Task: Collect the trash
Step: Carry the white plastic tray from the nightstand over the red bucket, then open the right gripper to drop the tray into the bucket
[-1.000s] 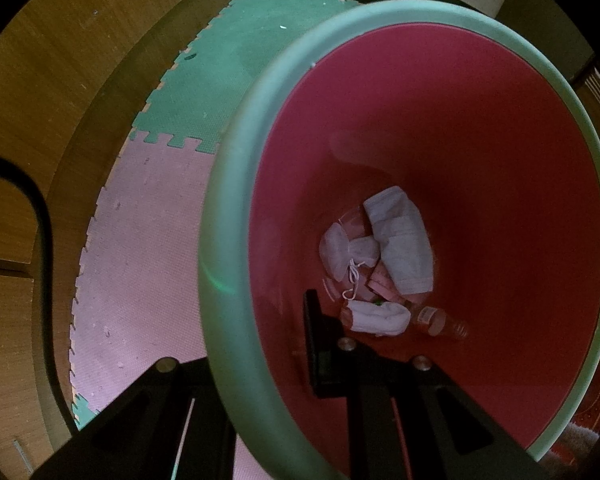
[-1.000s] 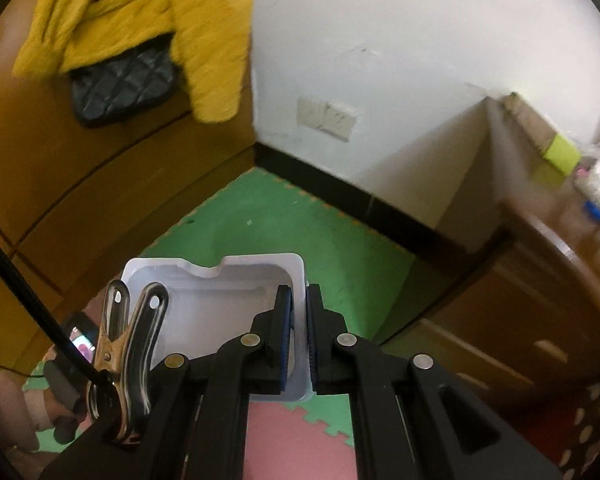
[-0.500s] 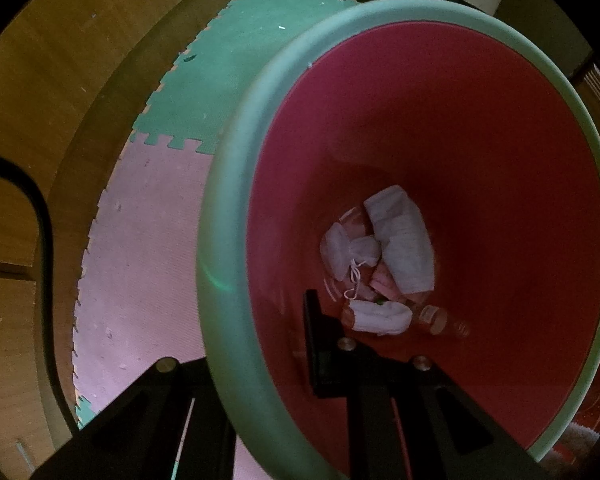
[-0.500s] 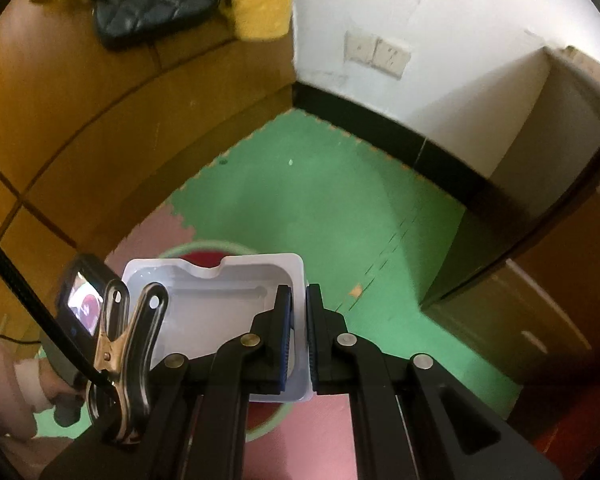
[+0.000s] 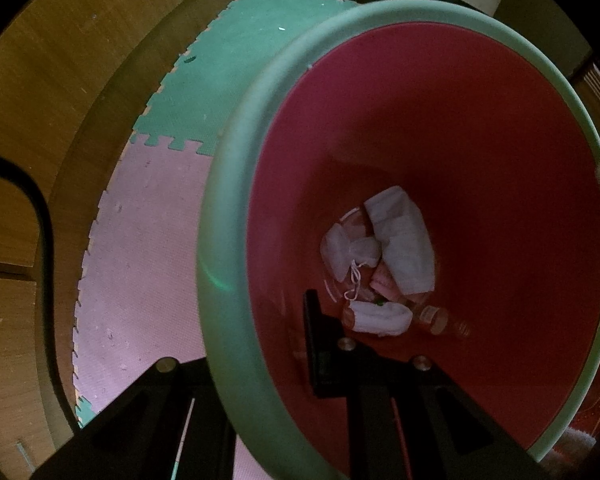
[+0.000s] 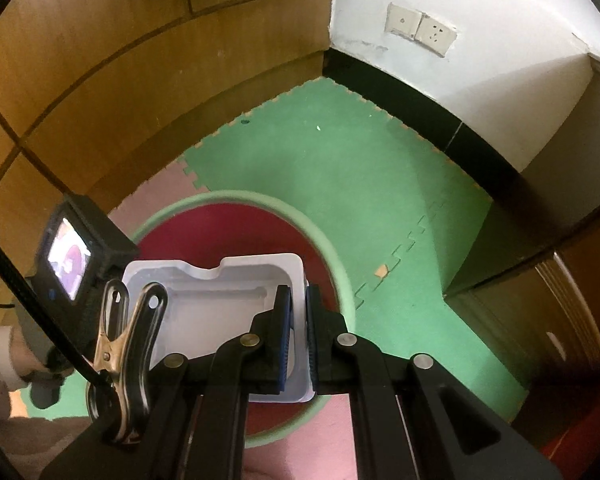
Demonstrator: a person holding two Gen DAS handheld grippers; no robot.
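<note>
1. White plastic tray (image 6: 219,300) is clamped by its right wall between the blue pads (image 6: 282,336) of the right gripper (image 6: 295,334); the tray body extends left of the jaws, open side toward the camera, empty inside.
2. Tray hangs directly above the mouth of the bin (image 6: 332,248) (green rim, red interior). Bin opening lies ahead of and below the right jaws.
3. Left gripper (image 5: 259,360) straddles the bin's near rim (image 5: 219,280): one finger (image 5: 320,344) is inside against the red wall, the other is outside, mostly hidden behind the rim. Jaws look closed on the rim.
4. Ahead of the inside finger, at the bin bottom: crumpled white paper and face masks (image 5: 396,240), a rolled white wad (image 5: 380,318), a small orange-labelled bottle (image 5: 436,318) just right of the wad.
5. A metal spring clip (image 6: 119,344) sits on the right gripper's body, left of its jaws, holding a black cable (image 6: 15,280).
6. Left of the right jaws: the other gripper's camera with lit screen (image 6: 69,256), the person's hand (image 6: 7,364) behind it.
7. Floor: green foam mat (image 6: 340,168) ahead of the jaws, pink foam mat (image 5: 139,260) to the left of the bin. Wooden panels (image 6: 99,60) at far left, white wall with sockets (image 6: 420,30) far ahead.
</note>
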